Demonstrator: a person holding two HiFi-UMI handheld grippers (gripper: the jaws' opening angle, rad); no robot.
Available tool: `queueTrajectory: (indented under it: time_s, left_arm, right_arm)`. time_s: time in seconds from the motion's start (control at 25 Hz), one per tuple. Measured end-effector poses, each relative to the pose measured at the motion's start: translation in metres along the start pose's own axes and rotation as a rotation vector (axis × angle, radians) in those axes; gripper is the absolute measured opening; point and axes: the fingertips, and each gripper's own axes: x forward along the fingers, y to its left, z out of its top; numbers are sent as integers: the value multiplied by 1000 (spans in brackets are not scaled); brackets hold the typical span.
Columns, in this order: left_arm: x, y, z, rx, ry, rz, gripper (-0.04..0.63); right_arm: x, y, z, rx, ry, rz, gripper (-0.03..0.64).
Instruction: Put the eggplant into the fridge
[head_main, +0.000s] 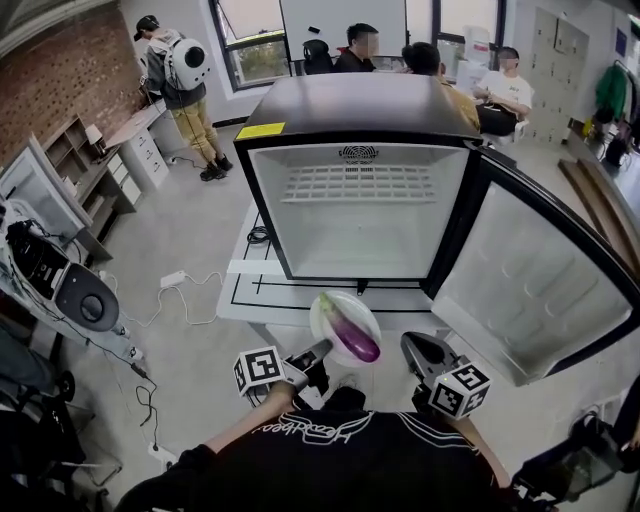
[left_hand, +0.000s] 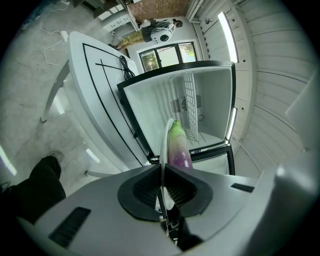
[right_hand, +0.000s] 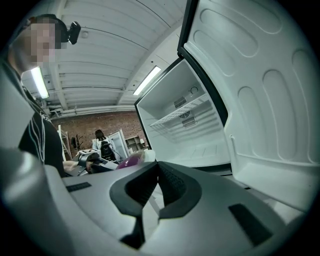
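A purple eggplant (head_main: 348, 333) with a green stem end lies on a white plate (head_main: 322, 305), held in the air just in front of the open fridge (head_main: 360, 210). My left gripper (head_main: 320, 350) is shut on the plate's near rim. In the left gripper view the rim (left_hand: 165, 145) runs edge-on between the pads of the left gripper (left_hand: 161, 172), with the eggplant (left_hand: 178, 145) beyond them. To the right of the plate my right gripper (head_main: 425, 355) holds nothing. Its jaws (right_hand: 158, 167) meet at the tips in its own view, where the eggplant (right_hand: 129, 161) shows at the left.
The fridge door (head_main: 530, 290) stands swung open at the right. A wire shelf (head_main: 360, 183) crosses the upper fridge interior, which holds nothing else. The fridge rests on a white table (head_main: 245, 290) marked with black lines. Cables (head_main: 175, 285) and equipment lie at the left; people sit behind.
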Motion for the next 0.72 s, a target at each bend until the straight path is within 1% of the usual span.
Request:
queueTrajectory:
  time_s: [0.12,0.4,0.56,0.72]
  left_arm:
    - [8,4,6,-3,8,16,25]
    - [35,2,21,10,44,25,25]
    - [49,8,41,40,46,53,25]
    - [66,12,63,37,39,67,25]
  right_arm:
    - [2,-3,-6,12,13,-10,6]
    - [17,-21,-6,42,9,-36,6]
    - [34,-27,-9,57,21,-40,6]
    - [44,-34,-11,72,24,-50,6]
